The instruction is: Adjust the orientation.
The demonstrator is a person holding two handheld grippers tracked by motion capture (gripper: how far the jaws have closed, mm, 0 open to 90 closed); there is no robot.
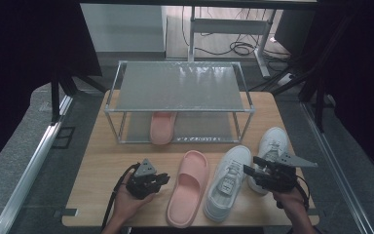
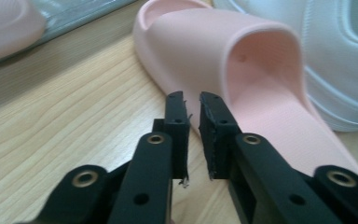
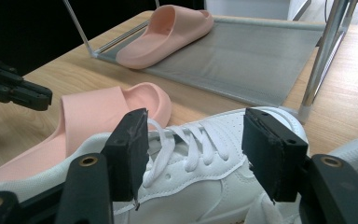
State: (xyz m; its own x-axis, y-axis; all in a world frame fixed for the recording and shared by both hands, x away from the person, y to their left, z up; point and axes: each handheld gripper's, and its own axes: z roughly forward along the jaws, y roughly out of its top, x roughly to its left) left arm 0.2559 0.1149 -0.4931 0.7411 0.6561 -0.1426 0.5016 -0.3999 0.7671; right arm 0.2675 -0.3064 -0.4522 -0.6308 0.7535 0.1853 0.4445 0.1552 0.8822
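A pink slipper lies on the wooden table, toe towards the rack. Its mate sits on the rack's lower shelf. My left gripper is just left of the table slipper. In the left gripper view, my left gripper has a narrow gap between its jaws, with nothing in it. My right gripper hovers at the right side of a white sneaker. In the right gripper view, my right gripper stands wide open, its jaws either side of the sneaker's laces without touching.
A two-tier metal shoe rack stands at the back of the table, its top shelf bare. A second white sneaker lies to the right of my right gripper. Bare wood stretches left of my left hand. Dark curtains flank the table.
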